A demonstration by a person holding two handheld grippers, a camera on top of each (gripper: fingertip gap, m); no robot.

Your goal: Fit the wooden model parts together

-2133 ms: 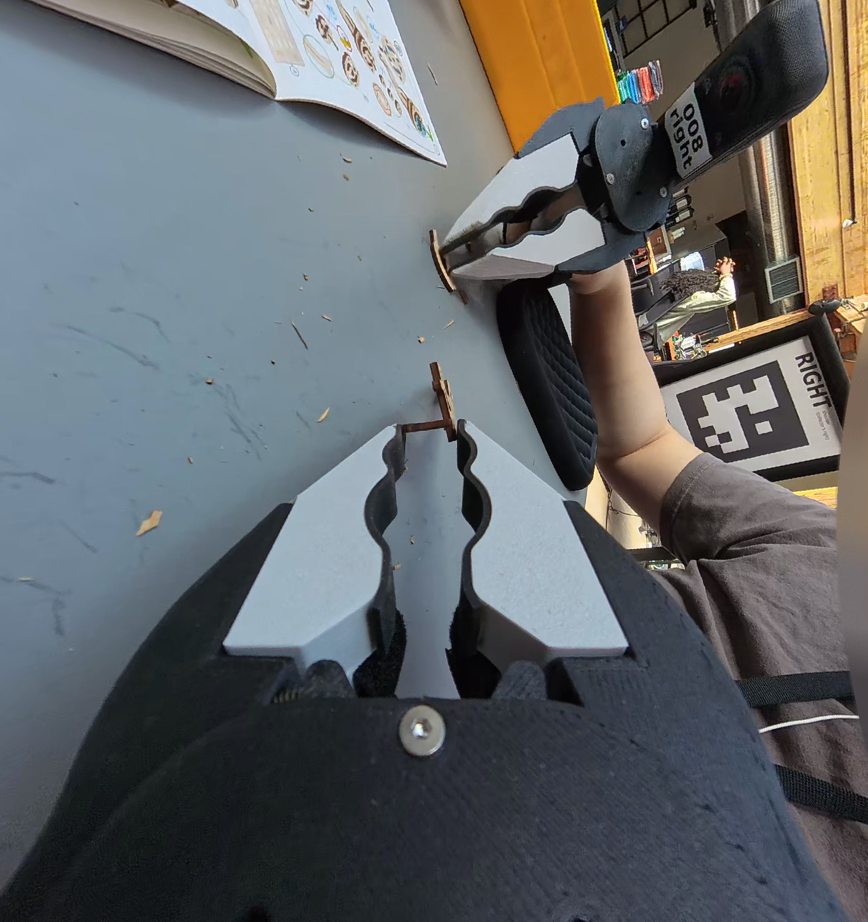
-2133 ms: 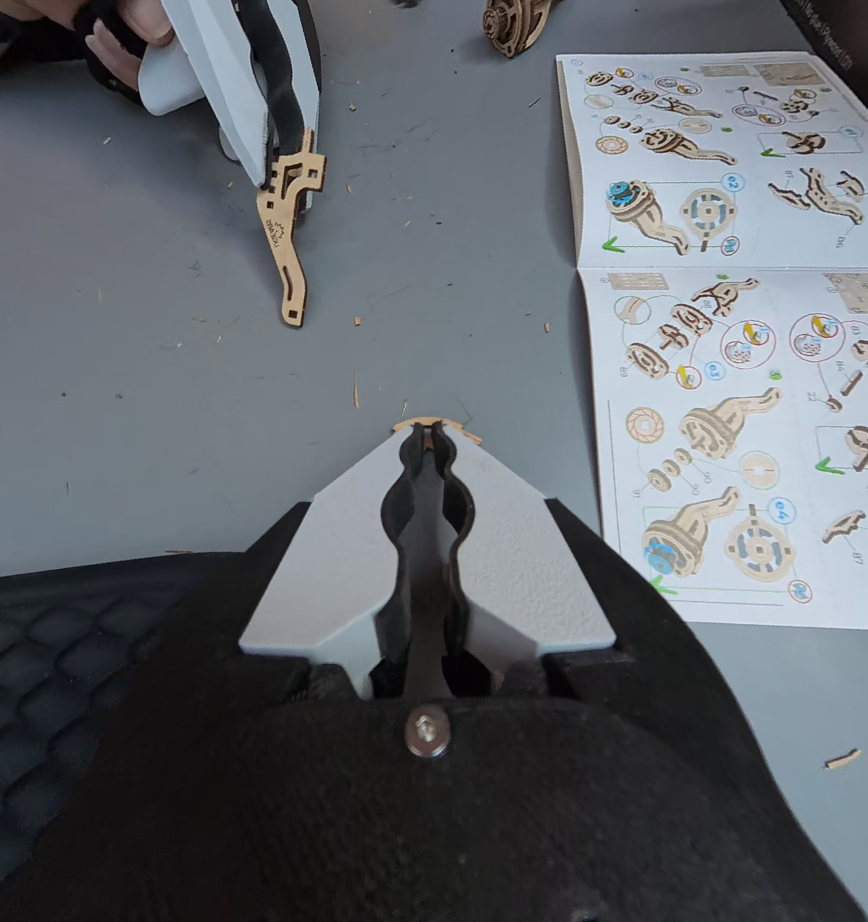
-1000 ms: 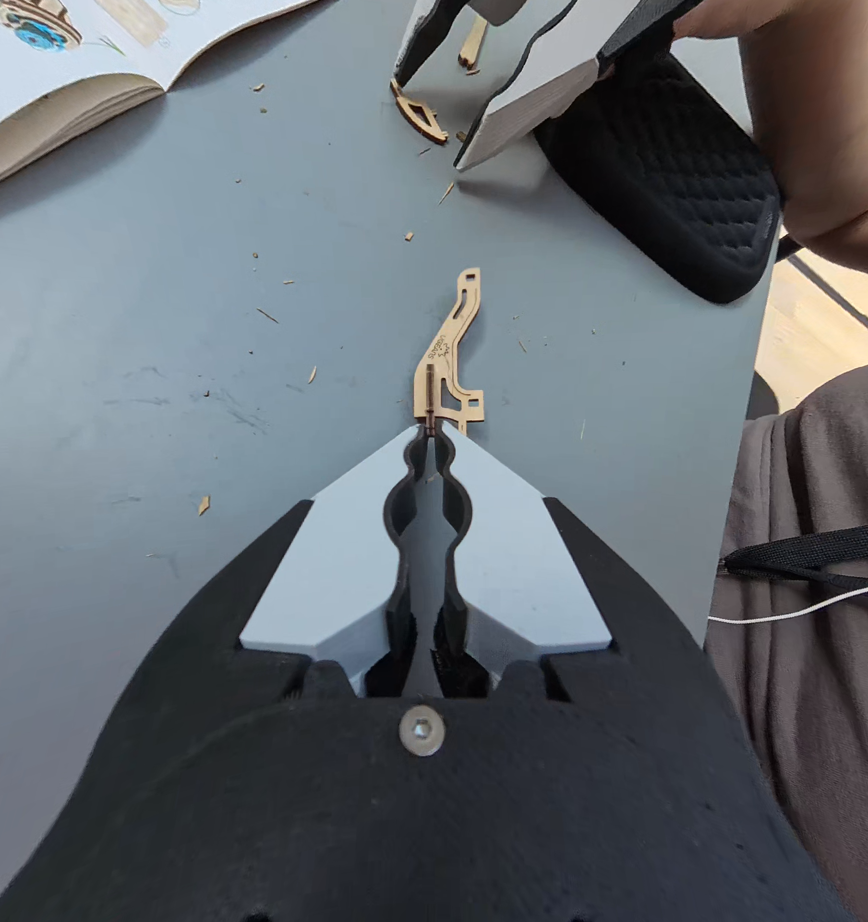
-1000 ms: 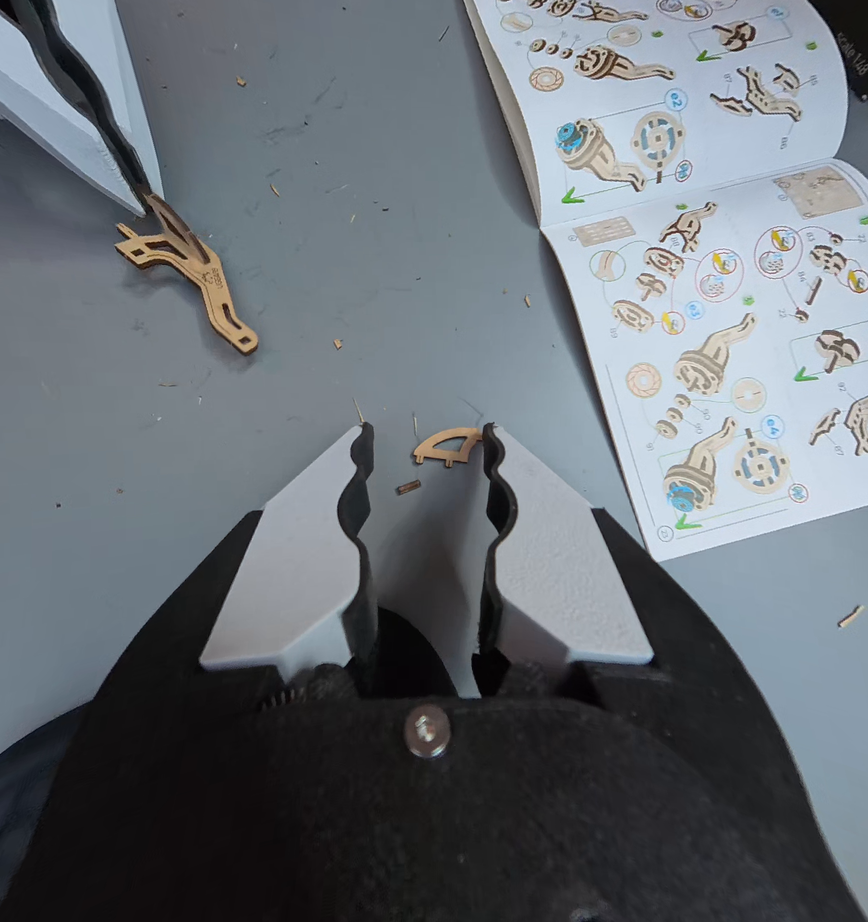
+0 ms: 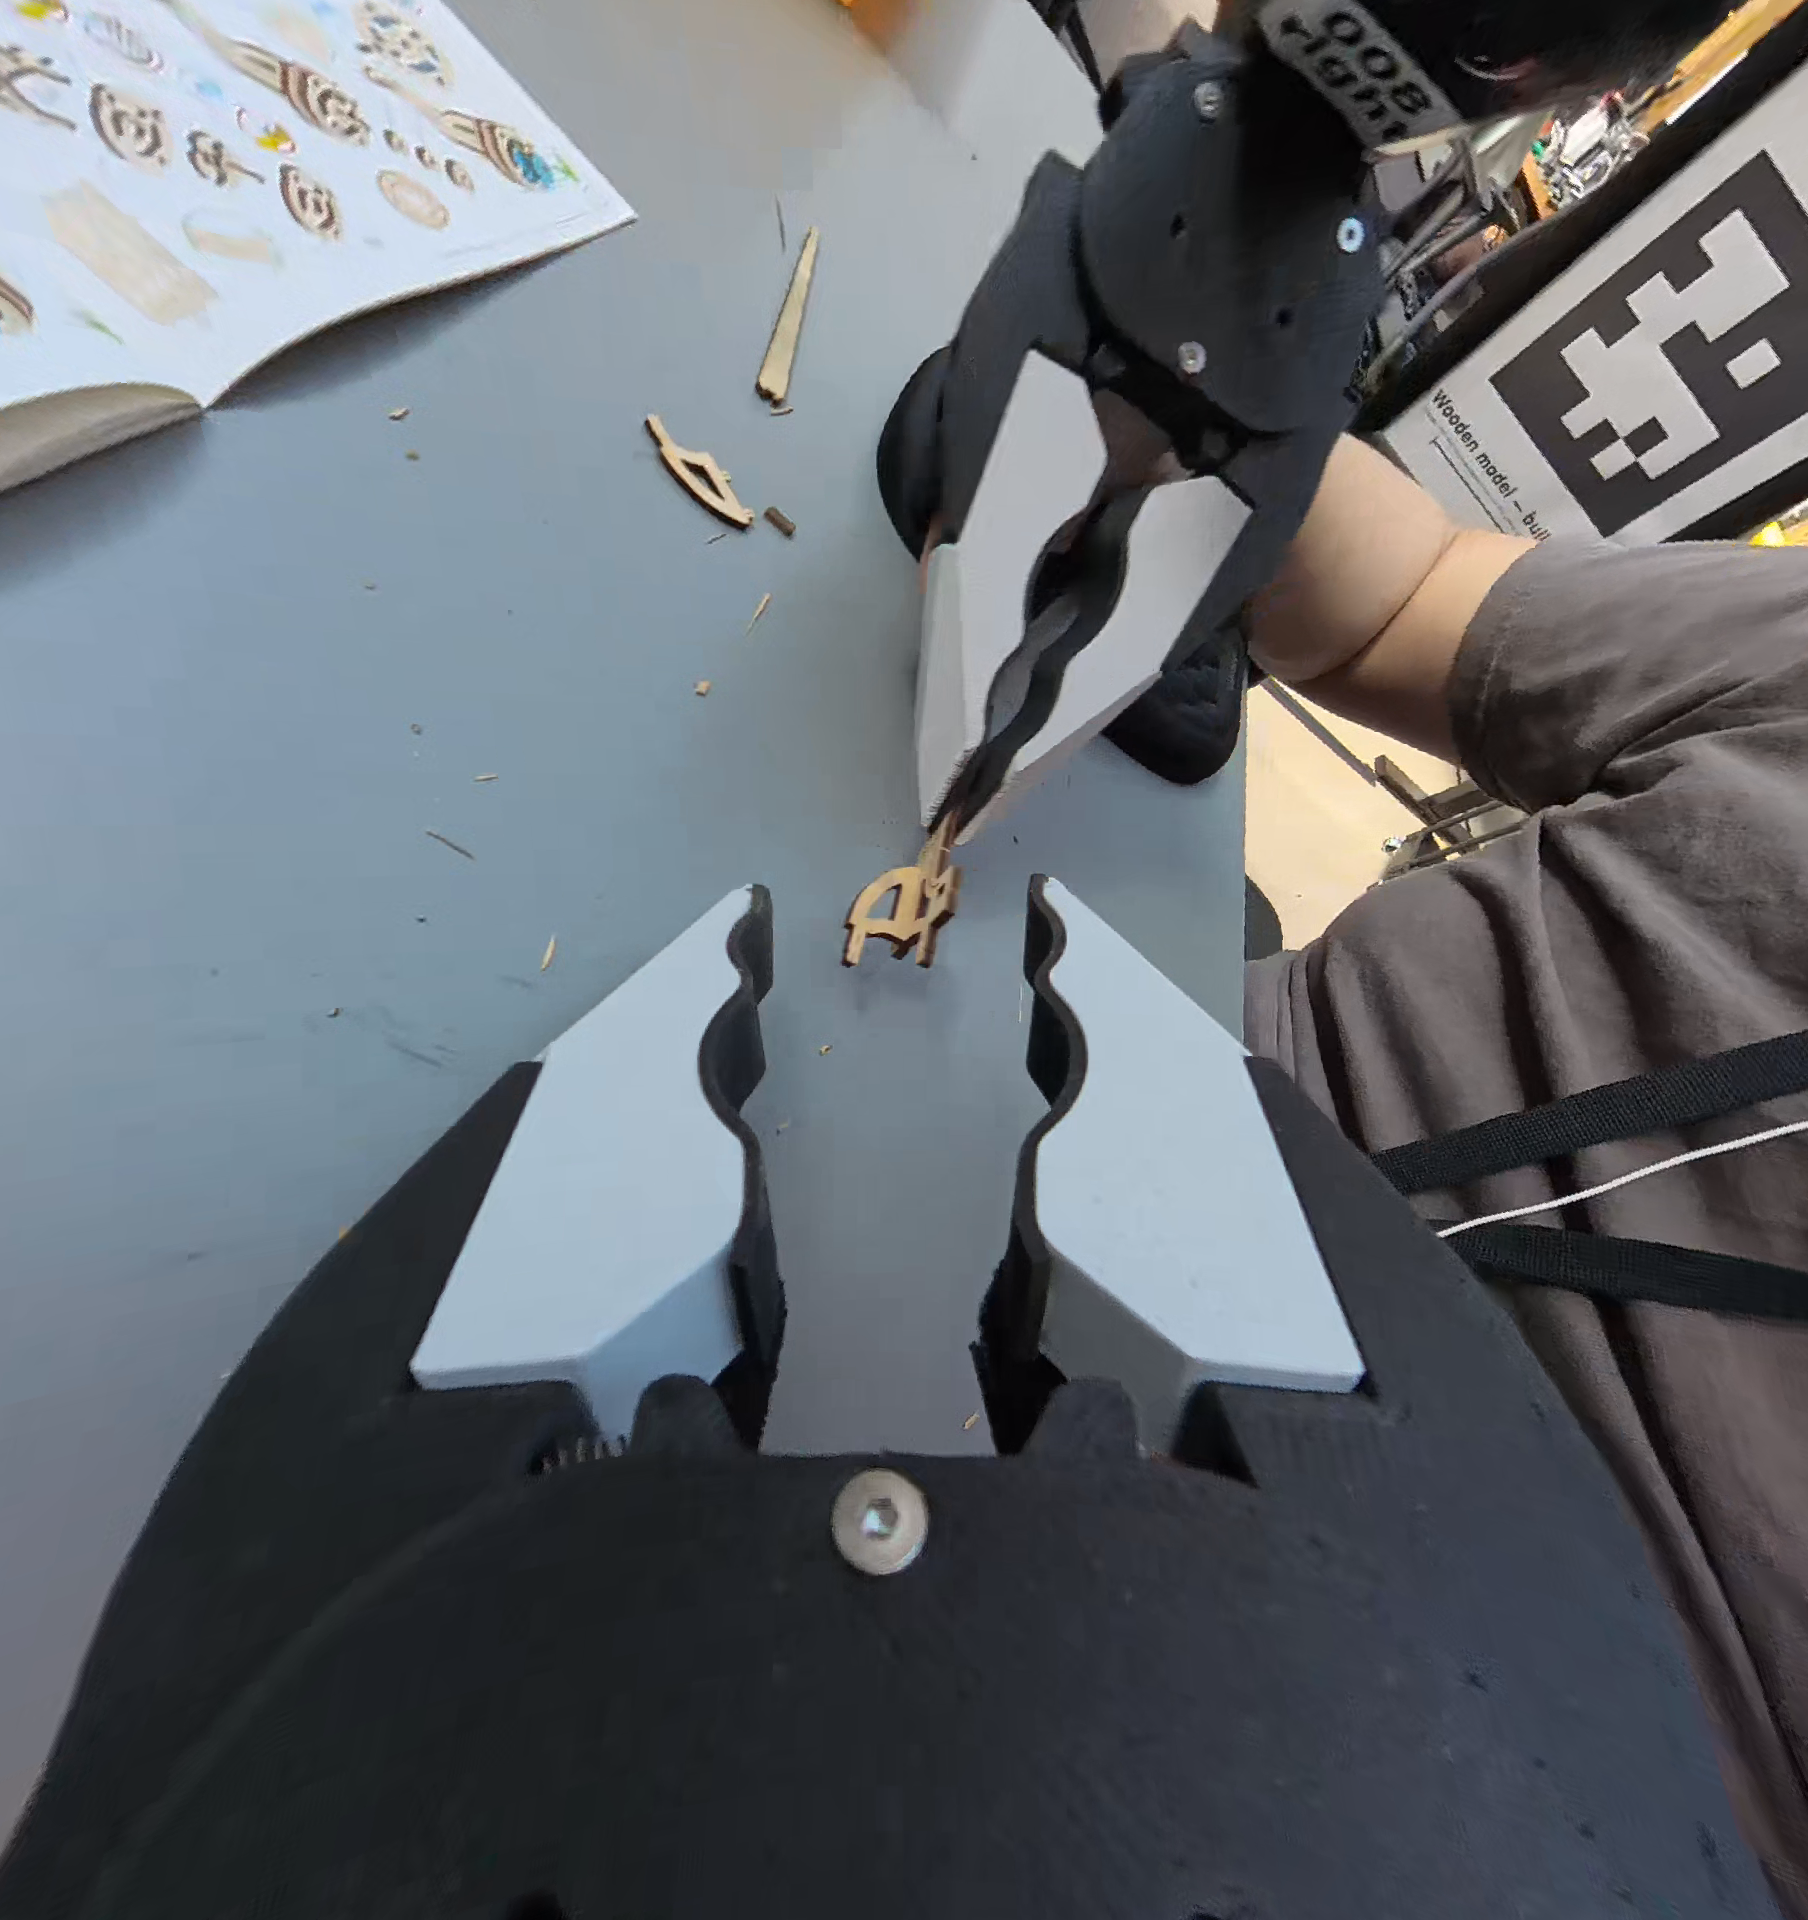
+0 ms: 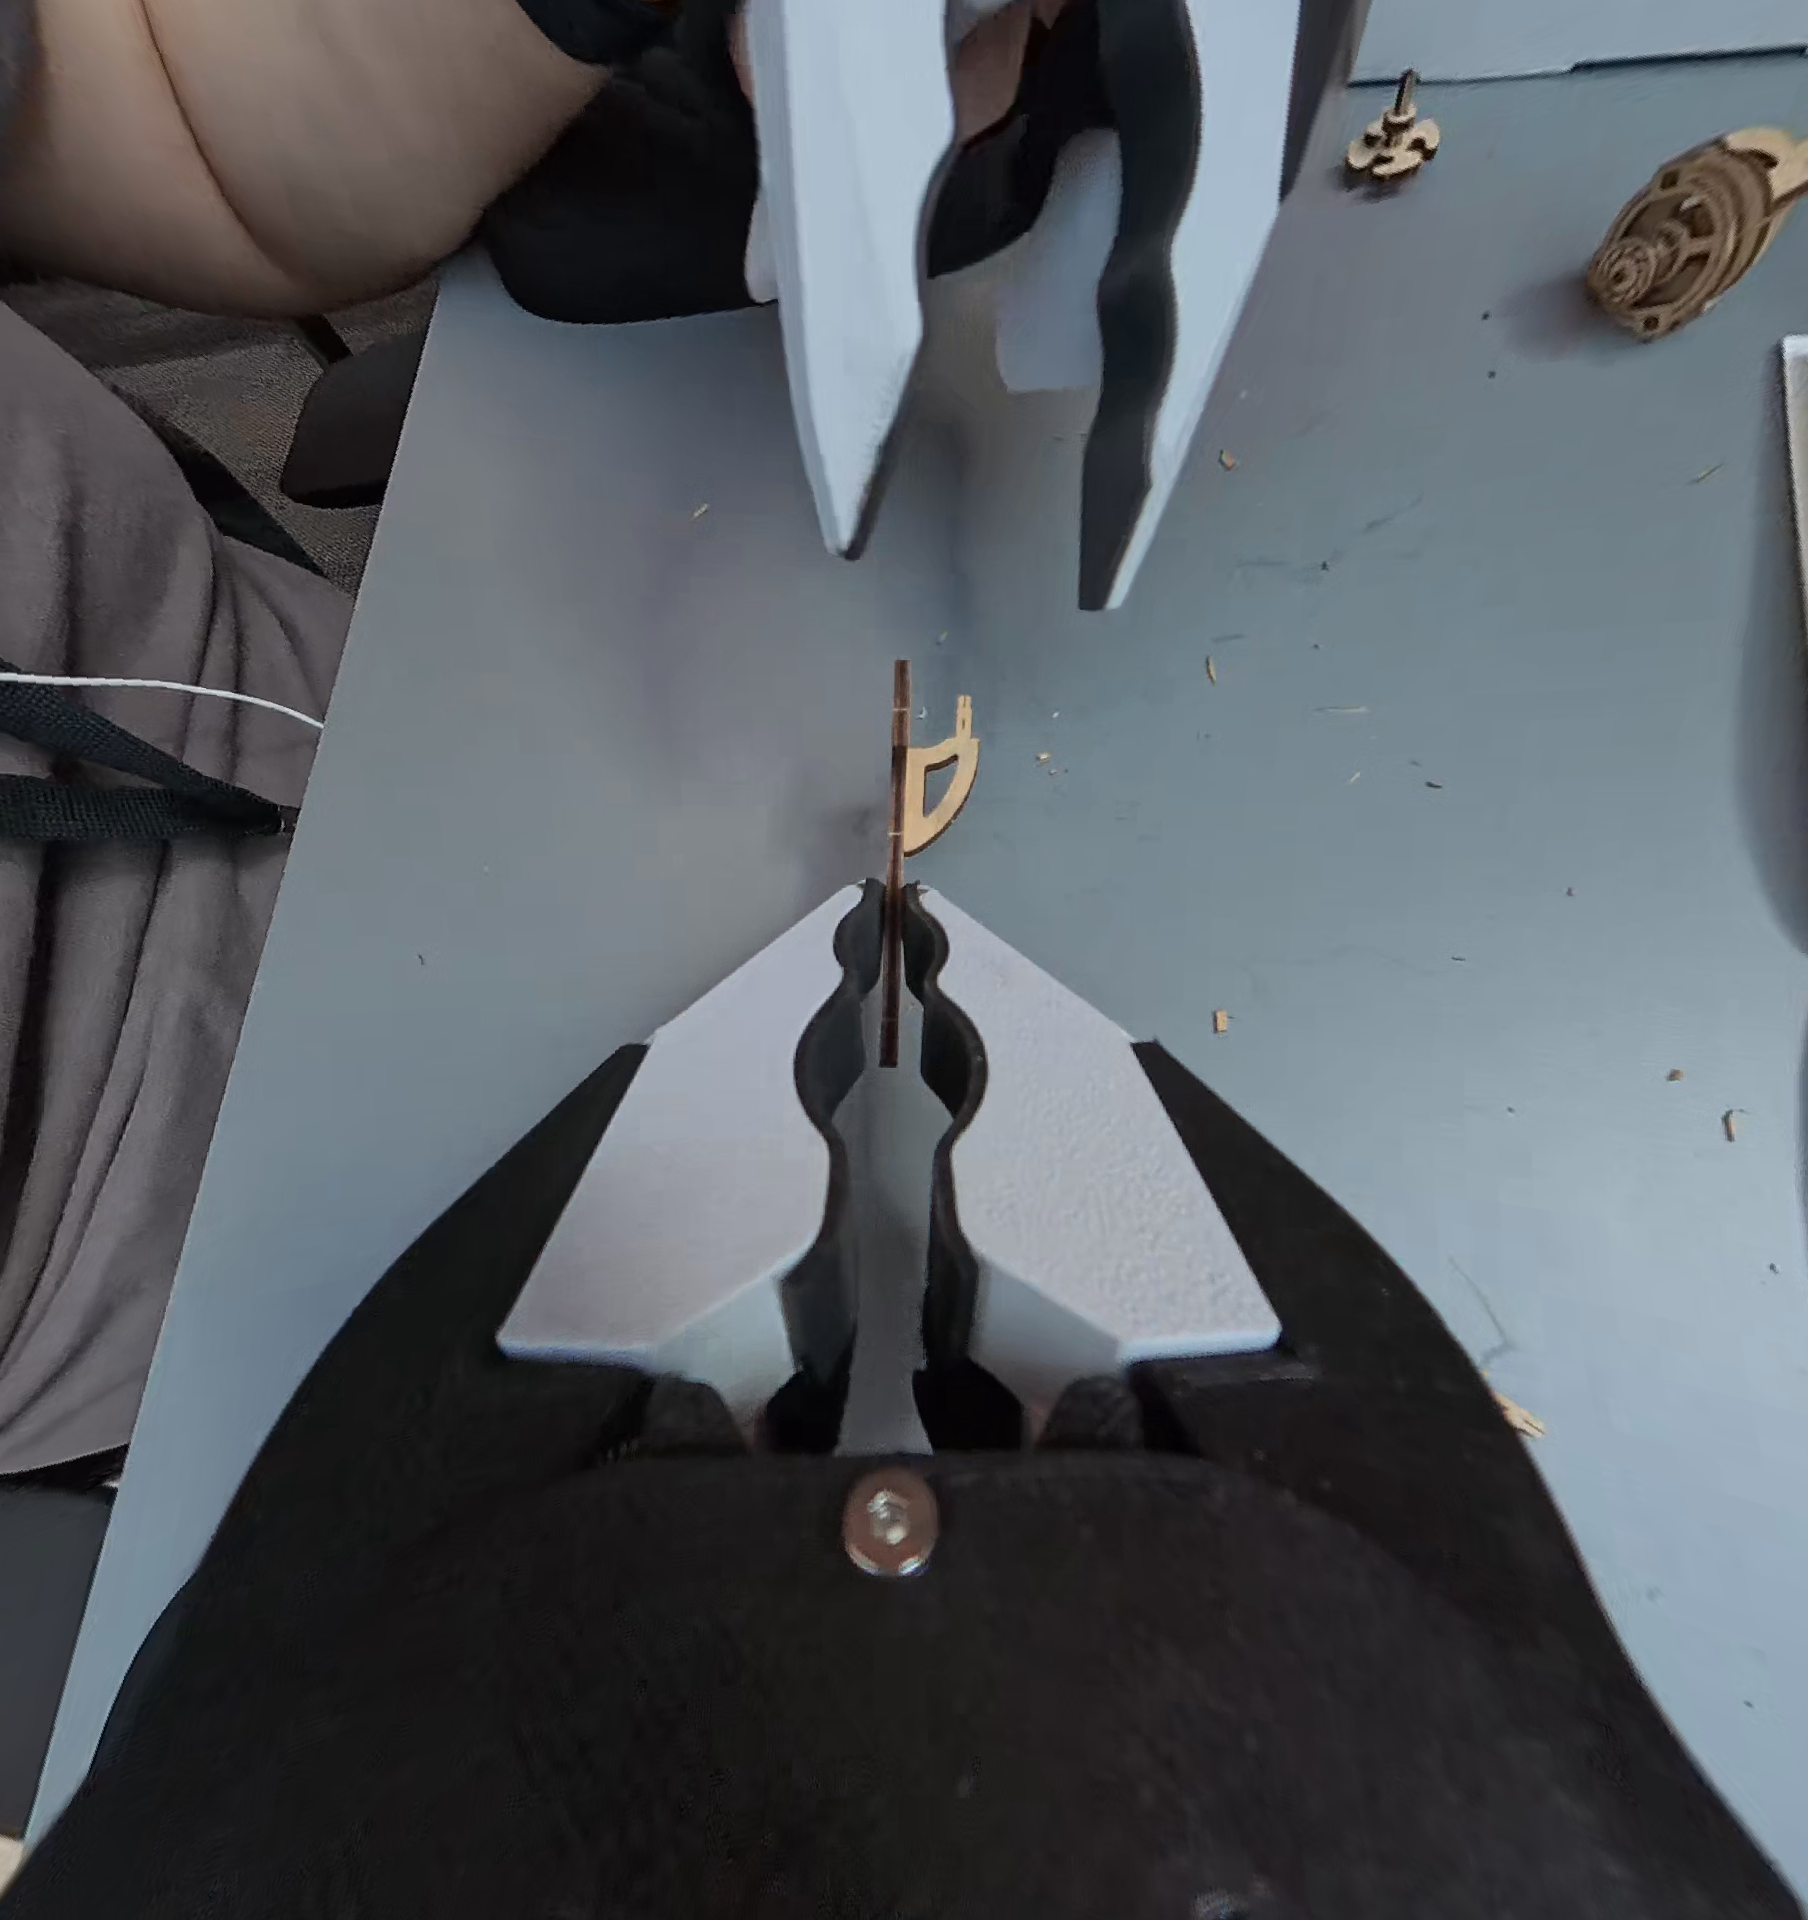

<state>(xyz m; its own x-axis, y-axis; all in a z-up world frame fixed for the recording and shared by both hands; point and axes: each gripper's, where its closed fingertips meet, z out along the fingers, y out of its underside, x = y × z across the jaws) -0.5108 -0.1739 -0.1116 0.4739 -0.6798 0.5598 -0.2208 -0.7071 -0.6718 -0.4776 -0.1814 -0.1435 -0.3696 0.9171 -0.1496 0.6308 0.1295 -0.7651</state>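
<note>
My left claw (image 5: 892,904) hangs released over the grey table (image 5: 256,727), nothing between its spread fingers, while at twelve o'clock from it my right claw (image 6: 889,888) is clenched on the long wooden part (image 6: 895,831), held edge-on above the surface. A small fan-shaped piece (image 6: 941,774) already sits against that part's side at about two o'clock; whether it is fully seated I cannot tell. So I judge one joint made or nearly so, and plenty left: a curved flat piece (image 5: 697,473) and a long sliver (image 5: 788,317) lie loose at eleven o'clock, near the open instruction booklet (image 5: 204,187). A rounded finished sub-assembly (image 6: 1700,223) rests far off at one o'clock in the right view. Splinters litter the table; cluttered workshop shelving lies beyond.
</note>
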